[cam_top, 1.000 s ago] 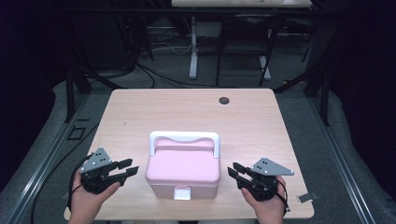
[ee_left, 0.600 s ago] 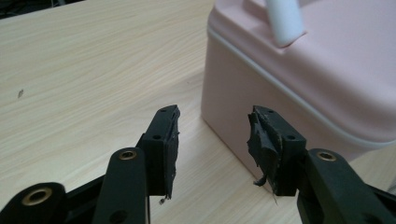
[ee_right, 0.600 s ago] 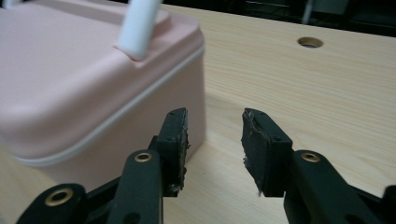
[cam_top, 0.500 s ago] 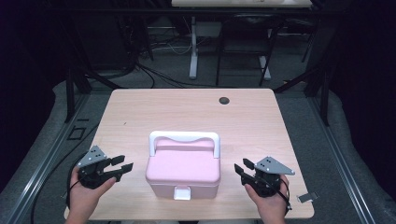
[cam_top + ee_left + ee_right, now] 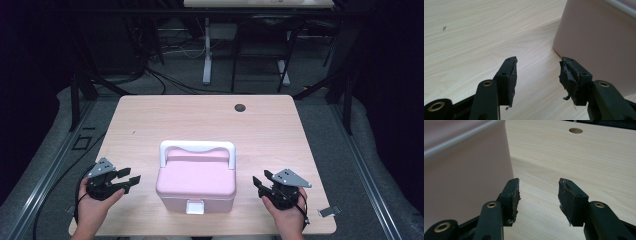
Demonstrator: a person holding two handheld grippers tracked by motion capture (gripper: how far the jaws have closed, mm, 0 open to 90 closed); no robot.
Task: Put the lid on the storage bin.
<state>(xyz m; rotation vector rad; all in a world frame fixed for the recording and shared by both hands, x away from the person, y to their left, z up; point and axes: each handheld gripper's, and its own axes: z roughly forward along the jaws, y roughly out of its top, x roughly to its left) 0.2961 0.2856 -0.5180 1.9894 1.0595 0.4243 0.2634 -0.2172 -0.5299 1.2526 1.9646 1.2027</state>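
From above, the pink box (image 5: 196, 184) sat at the near edge of the tabletop (image 5: 200, 117), white handle (image 5: 197, 147) folded over its lid. You held your left gripper (image 5: 129, 179) just left of the box and your right gripper (image 5: 260, 183) just right of it, neither touching.

Along your left gripper (image 5: 537, 68), the jaws had just been opening, nothing between them, the box wall near.

Along your right gripper (image 5: 539, 190), likewise spreading and unloaded beside the box (image 5: 461, 175).

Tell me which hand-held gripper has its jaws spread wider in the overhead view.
The left hand-held gripper, left of the pink box; the right hand-held gripper shows a narrower gap.
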